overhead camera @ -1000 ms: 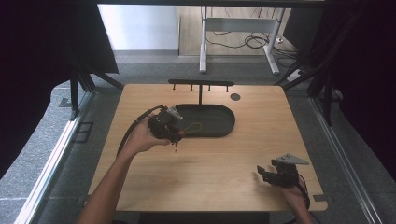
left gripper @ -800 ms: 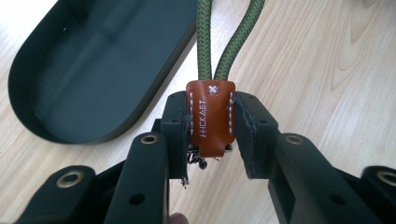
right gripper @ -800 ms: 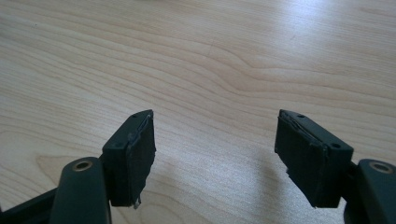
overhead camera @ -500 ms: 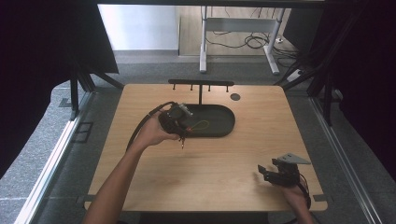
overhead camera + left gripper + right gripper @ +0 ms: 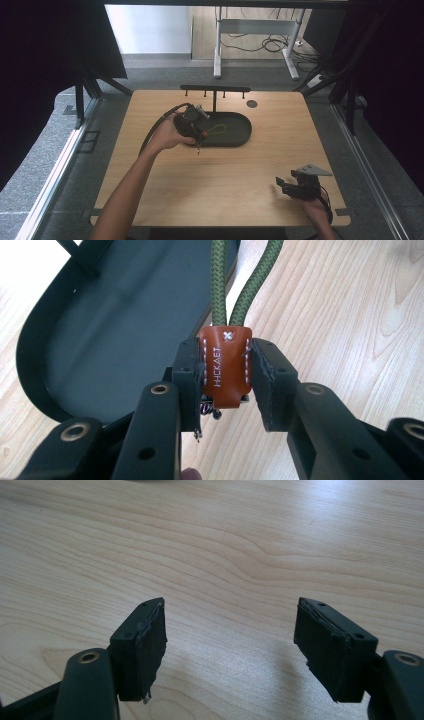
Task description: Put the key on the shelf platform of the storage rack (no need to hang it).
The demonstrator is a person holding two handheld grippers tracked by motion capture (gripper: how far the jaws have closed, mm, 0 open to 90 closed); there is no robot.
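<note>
Wooden table [image 5: 220, 175] carries a dark tray [image 5: 235, 135]; left gripper [image 5: 227, 377] clamps a brown leather tab [image 5: 225, 372], right gripper [image 5: 230, 650] gapes wide.

A: Which work surface was installed?
B: A light wooden table [image 5: 220, 190], with one round black cable port [image 5: 252, 103] set near its far edge.
A: What lay beyond the table?
B: Grey carpet [image 5: 150, 75] surrounded the table. A white desk frame [image 5: 256, 25] stood past the table's far edge, with loose black cables [image 5: 270, 44] beneath it. Black curtains [image 5: 45, 60] hung on both sides of the table.
</note>
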